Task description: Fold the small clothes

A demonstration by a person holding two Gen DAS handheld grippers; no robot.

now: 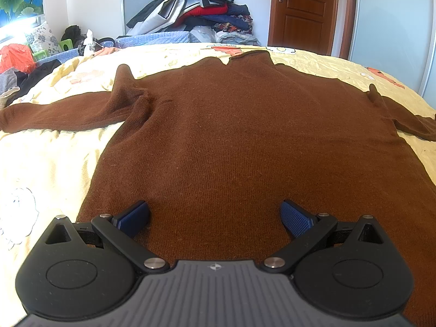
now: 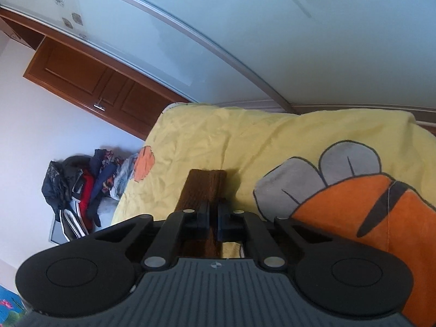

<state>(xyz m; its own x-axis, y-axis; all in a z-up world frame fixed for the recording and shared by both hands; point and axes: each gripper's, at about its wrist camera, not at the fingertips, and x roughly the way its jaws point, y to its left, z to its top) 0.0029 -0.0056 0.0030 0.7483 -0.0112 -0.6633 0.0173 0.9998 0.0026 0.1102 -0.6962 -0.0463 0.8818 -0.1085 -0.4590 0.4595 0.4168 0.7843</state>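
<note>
A brown knit sweater [image 1: 231, 125] lies spread flat on the yellow bedspread [image 1: 49, 163], collar far, both sleeves stretched out to the sides. My left gripper [image 1: 215, 215] hovers open over the sweater's near hem, blue pads wide apart with nothing between them. In the right wrist view, which is rolled sideways, my right gripper [image 2: 214, 215] is shut on the ribbed cuff of a brown sleeve [image 2: 204, 188]; the cuff's end sticks out past the fingertips over the bedspread [image 2: 218, 136].
A heap of clothes [image 1: 196, 8] is stacked against the far wall beyond the bed. A wooden door [image 1: 302, 11] and a sliding wardrobe [image 1: 395, 32] stand at the right. Loose garments and an orange bag [image 1: 16, 57] lie at the far left edge.
</note>
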